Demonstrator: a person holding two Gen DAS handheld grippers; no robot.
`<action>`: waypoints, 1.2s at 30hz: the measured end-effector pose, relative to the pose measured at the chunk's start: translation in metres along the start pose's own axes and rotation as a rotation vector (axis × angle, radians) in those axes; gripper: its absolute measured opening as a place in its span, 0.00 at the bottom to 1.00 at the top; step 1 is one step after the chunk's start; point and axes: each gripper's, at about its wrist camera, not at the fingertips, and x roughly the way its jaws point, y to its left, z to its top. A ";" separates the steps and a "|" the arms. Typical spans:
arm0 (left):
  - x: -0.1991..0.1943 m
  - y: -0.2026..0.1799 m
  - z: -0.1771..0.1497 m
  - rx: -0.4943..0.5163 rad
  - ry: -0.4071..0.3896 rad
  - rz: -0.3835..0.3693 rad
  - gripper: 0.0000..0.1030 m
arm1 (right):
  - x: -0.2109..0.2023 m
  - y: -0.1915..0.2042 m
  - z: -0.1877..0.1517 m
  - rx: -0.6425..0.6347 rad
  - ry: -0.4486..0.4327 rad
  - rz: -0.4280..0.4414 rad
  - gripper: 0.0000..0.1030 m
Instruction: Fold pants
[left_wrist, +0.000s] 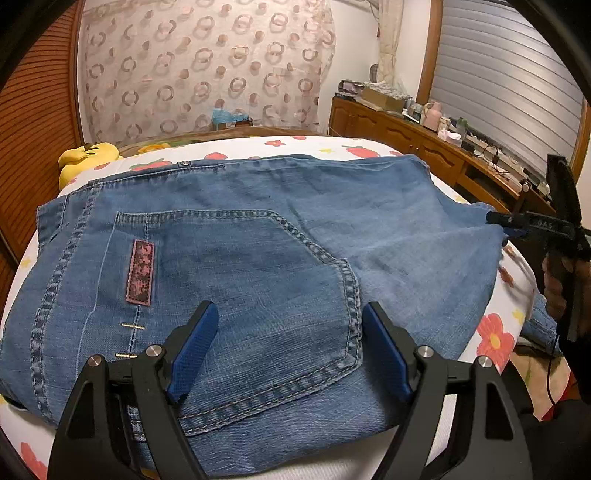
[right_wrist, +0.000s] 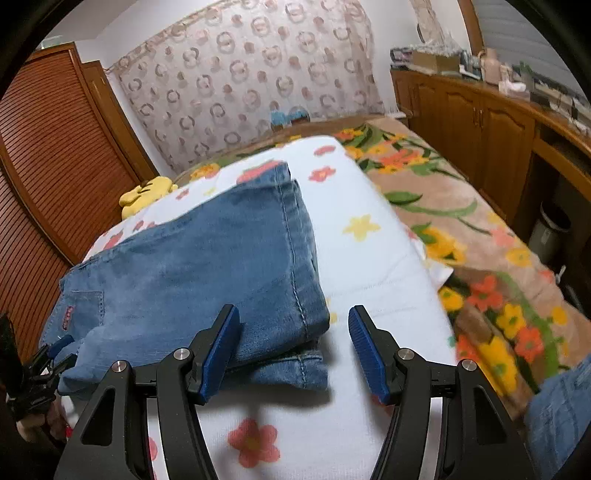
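Although the jeans (left_wrist: 258, 258) already lie doubled on the white flowered blanket (right_wrist: 369, 258), the folding is not finished as far as I can judge. The denim sits in at least two layers: the right wrist view shows an upper layer with a stitched hem lying over a lower edge that pokes out beneath it near the front of the bed. The seat end, with its back pocket (left_wrist: 240, 295) and pink label (left_wrist: 140, 271), faces up and is reasonably flat.

The left gripper (left_wrist: 288, 350) hangs over the pocket with its jaws spread wide, nothing between the blue pads (left_wrist: 192, 350). The right gripper (right_wrist: 291, 347) stands at the hem end, jaws likewise released; one pad (right_wrist: 218, 354) sits over the denim edge, the other over bare blanket. In the left view it appears beside the far corner of the fabric (left_wrist: 495, 229), though whether it touches the cloth there I cannot tell.

Assessment: lengthwise and first crosswise folds appear done. What remains, in my judgement, is squaring the misaligned layers, perhaps one further fold, and smoothing the loose corner. A yellow plush toy (right_wrist: 147, 192) rests well clear at the far side and poses no obstruction.
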 end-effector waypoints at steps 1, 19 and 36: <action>0.000 0.000 0.000 0.001 0.000 0.000 0.78 | -0.001 0.001 0.000 -0.002 0.002 0.000 0.62; 0.002 0.002 0.001 -0.005 0.004 -0.013 0.78 | -0.032 0.008 -0.002 -0.109 -0.152 -0.041 0.08; -0.029 0.010 0.014 -0.022 -0.051 0.024 0.78 | -0.041 0.068 0.047 -0.189 -0.202 0.107 0.08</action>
